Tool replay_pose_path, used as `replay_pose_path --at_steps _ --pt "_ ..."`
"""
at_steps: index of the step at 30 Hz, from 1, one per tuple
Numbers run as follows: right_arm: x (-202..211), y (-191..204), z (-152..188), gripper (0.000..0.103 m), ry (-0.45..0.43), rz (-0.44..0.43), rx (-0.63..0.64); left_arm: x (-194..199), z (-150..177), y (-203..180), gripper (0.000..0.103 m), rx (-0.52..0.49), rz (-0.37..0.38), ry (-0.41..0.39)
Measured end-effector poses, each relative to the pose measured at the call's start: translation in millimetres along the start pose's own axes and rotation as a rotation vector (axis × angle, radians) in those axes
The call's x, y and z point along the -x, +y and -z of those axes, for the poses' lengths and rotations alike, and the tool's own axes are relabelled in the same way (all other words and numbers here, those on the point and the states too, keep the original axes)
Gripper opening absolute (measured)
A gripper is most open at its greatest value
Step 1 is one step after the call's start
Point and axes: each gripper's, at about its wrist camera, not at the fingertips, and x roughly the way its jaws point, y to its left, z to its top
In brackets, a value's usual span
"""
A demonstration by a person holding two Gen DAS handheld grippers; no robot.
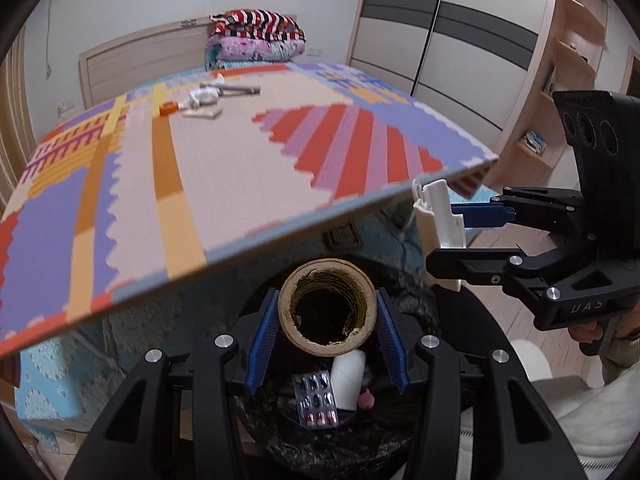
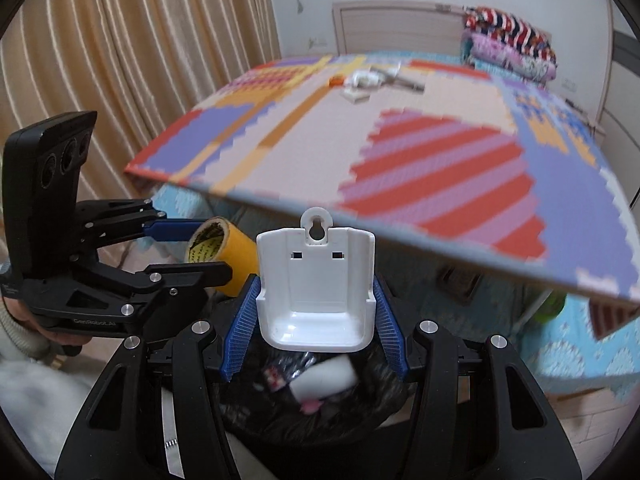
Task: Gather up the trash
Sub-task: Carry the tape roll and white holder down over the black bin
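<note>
Landmark: black-lined trash bin (image 1: 360,452), seen below both grippers. Left gripper (image 1: 327,334) is held partly open, its blue pads clamped on a brown tape roll (image 1: 327,312), which is carried directly above the bin mouth, core hole facing the camera. Right gripper (image 2: 316,336) is likewise partly open and clamped on a white plastic wall-mount holder (image 2: 316,292), keyhole tab upward, also above the bin. In the left wrist view the right gripper is seen to the right of the bin, just beside the tape roll. Already inside the bin: a pill blister pack (image 1: 316,400), a white cylindrical container (image 1: 349,380) and a small pink item (image 1: 366,400). Beyond the bin a patterned foam mat (image 1: 240,168) is laid over the bed, its near edge overhanging above the bin. Far from the bin, on the mat: an orange item (image 1: 168,109), crumpled white paper (image 1: 204,96), a flat white piece (image 1: 202,113), a grey bar (image 1: 236,89). Folded quilts (image 1: 256,40) are stacked at the headboard.
</note>
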Motion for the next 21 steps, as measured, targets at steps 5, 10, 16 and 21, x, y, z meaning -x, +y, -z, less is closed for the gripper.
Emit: replay_pose_path --at_steps 5,10,16,21 --pt "-17.8 5.0 19.3 0.055 0.072 -0.001 0.001 -16.7 18.5 -0.5 0.046 0.007 0.009 0.070" --pt "-37.2 7.1 29.2 0.055 0.138 -0.016 -0.002 -32.9 30.0 -0.9 0.046 -0.004 0.000 0.128" --pt "-60.7 11.5 43.0 0.055 0.214 -0.028 0.009 -54.4 43.3 4.0 0.046 0.010 0.007 0.190" --pt "-83.6 8.5 58.6 0.055 0.289 -0.048 -0.018 -68.1 51.8 6.9 0.046 0.031 0.021 0.225"
